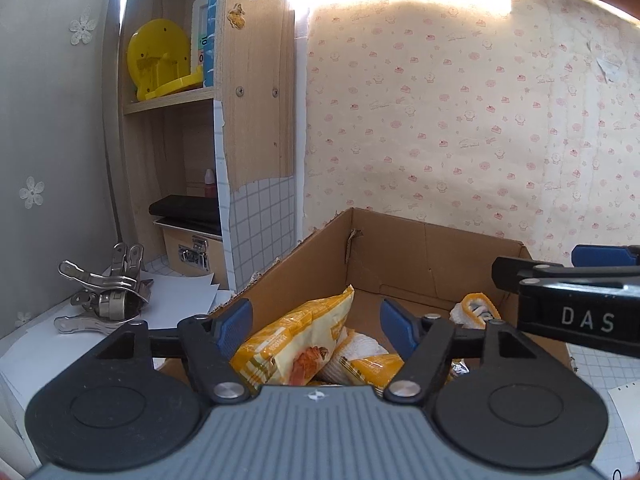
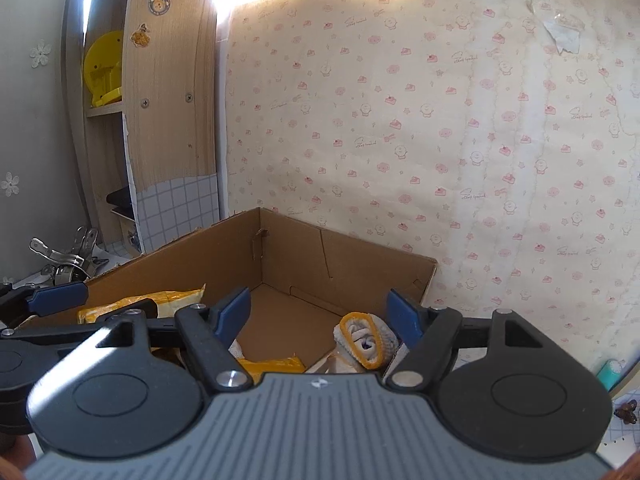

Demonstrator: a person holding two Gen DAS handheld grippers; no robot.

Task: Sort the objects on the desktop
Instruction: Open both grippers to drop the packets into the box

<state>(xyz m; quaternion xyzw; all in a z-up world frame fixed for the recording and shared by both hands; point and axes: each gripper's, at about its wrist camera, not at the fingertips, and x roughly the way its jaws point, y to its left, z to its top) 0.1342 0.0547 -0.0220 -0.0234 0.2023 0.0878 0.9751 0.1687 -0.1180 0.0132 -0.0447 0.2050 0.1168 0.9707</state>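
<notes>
An open cardboard box (image 1: 400, 252) stands against the wallpapered wall. My left gripper (image 1: 316, 322) hangs open over its near left part. A yellow snack packet (image 1: 296, 340) leans in the box between the blue pads, which do not press on it. More yellow packets and a white cloth lie under it. My right gripper (image 2: 319, 314) is open over the box's (image 2: 340, 256) right part, above a rolled white cloth with a yellow rim (image 2: 364, 340), without touching it. Each gripper shows at the edge of the other's view.
Metal spring clips (image 1: 100, 300) lie on white paper left of the box. A wooden shelf (image 1: 256, 100) with a yellow plastic piece (image 1: 160, 60) and a black case (image 1: 184, 210) rises behind them. A small dark claw clip (image 2: 626, 410) lies on the desk at right.
</notes>
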